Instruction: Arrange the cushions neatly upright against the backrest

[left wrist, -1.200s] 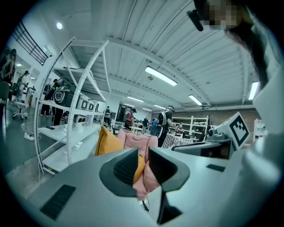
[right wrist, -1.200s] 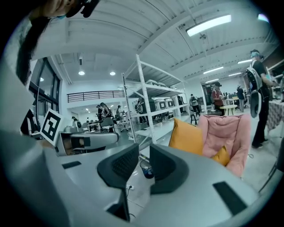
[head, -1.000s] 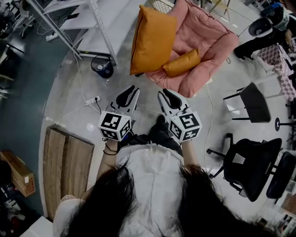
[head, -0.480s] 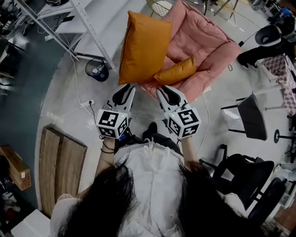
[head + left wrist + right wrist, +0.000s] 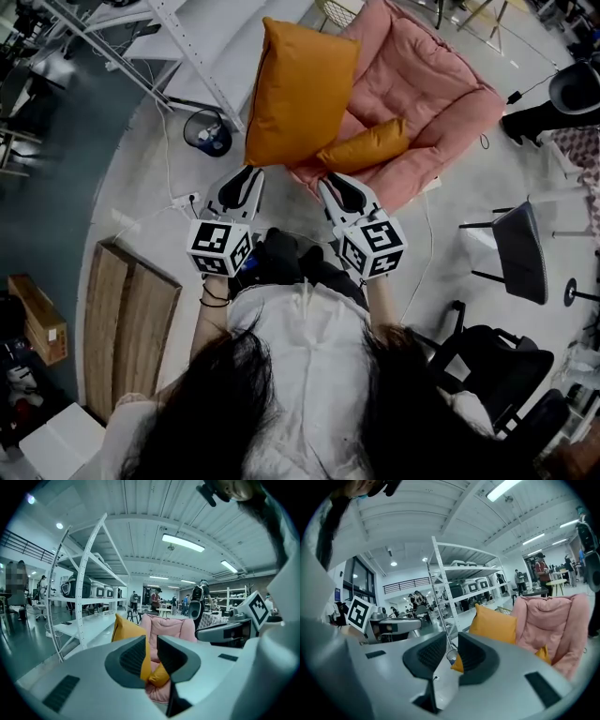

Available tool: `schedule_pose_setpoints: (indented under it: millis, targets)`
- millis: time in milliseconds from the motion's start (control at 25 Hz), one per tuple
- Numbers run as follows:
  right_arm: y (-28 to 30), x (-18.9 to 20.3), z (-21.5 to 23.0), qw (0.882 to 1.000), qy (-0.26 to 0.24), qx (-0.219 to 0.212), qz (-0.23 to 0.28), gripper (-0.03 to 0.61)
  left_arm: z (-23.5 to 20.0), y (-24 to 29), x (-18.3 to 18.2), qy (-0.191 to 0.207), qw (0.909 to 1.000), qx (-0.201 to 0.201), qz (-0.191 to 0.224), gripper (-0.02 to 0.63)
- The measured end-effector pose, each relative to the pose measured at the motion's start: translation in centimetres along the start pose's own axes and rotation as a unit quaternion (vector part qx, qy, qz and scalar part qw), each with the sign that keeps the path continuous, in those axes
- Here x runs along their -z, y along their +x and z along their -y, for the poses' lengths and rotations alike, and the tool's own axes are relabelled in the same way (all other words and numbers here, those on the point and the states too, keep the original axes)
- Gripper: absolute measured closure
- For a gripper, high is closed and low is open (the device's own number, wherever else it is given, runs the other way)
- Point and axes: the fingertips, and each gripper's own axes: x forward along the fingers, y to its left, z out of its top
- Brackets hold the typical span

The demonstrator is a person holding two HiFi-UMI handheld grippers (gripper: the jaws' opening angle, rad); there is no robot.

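Busy workshop floor, white shelving at the upper left, and the pink padded chair sits in the upper middle of the head view. The big orange cushion stands at the chair's left edge. The small orange cushion lies across the seat and looks to be touching it. The left tool and right tool hover just short of them, jaws pinched together and empty. I'd open up first, pinch the big one by an upper corner and seat it against the backrest, then stand the little one beside it.
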Motion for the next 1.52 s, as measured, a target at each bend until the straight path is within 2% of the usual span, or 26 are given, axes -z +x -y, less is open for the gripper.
schedule_pose_setpoints:
  millis: [200, 560, 840, 1040, 1160, 1520]
  targets:
    - [0.1, -0.2, 1.4, 1.0, 0.008, 0.005, 0.002, 0.492, -1.5, 0.4, -0.4, -0.003, 0.9996, -0.027, 0.005, 0.531]
    - [3.0, -0.7, 3.6, 1.0, 0.002, 0.003, -0.011, 0.492, -4.2, 3.1, 0.0, -0.013, 0.9993, -0.034, -0.006, 0.531]
    - [7.7, -1.4, 5.2, 0.999, -0.007, -0.006, -0.033, 0.492, -8.6, 6.4, 1.5, -0.022, 0.9986, -0.04, -0.026, 0.531]
    - [11.4, -1.8, 7.0, 0.999, -0.014, -0.009, -0.05, 0.492, -12.6, 8.8, 4.3, -0.024, 0.996, -0.051, -0.069, 0.526]
    - [13.6, -1.7, 8.5, 0.998, -0.019, -0.007, -0.065, 0.492, -15.0, 10.6, 6.2, -0.038, 0.9942, -0.05, -0.088, 0.479]
    - [21.0, 0.2, 15.0, 0.994, -0.041, -0.002, -0.105, 0.491, -18.8, 17.1, 10.1, -0.054, 0.9874, -0.006, -0.148, 0.405]
